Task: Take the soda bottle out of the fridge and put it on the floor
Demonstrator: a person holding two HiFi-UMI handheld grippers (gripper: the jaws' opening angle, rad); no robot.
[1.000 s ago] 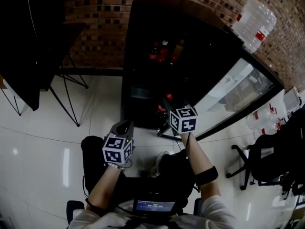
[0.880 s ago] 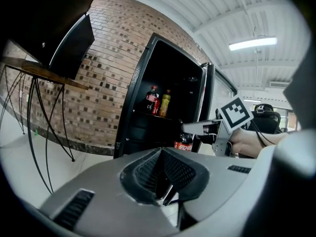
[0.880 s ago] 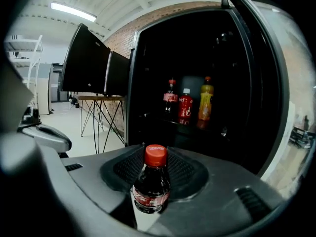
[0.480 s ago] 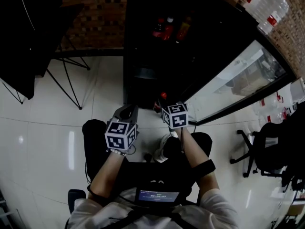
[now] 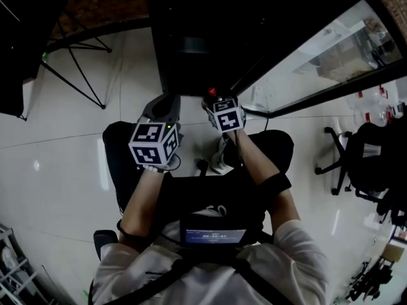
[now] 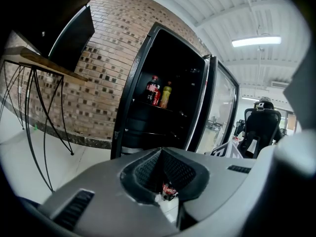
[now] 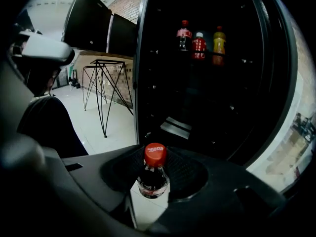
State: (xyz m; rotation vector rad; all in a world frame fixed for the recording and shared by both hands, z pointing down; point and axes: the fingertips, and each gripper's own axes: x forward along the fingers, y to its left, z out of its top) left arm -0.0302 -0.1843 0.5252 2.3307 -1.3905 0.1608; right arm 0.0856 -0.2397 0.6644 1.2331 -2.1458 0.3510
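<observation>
A dark soda bottle with a red cap (image 7: 154,155) stands upright between the jaws of my right gripper (image 7: 153,181), which is shut on its neck. In the head view the bottle's cap (image 5: 212,94) shows just ahead of the right gripper (image 5: 215,101), above the white floor in front of the open fridge (image 5: 191,49). My left gripper (image 5: 166,100) hangs beside it to the left with nothing in it. In the left gripper view its jaws (image 6: 164,182) look shut, and the bottle (image 6: 169,191) shows small through the slit below them.
The fridge's glass door (image 5: 331,49) swings open to the right. Three more bottles (image 7: 199,43) stand on an upper shelf. A black metal stand (image 5: 82,75) is at the left, an office chair (image 5: 362,164) at the right. My shoe (image 5: 219,161) rests on the tiles.
Both grippers have drawn back from the fridge and down towards the floor. The right one has brought the bottle out with it. The head view has tipped further down.
</observation>
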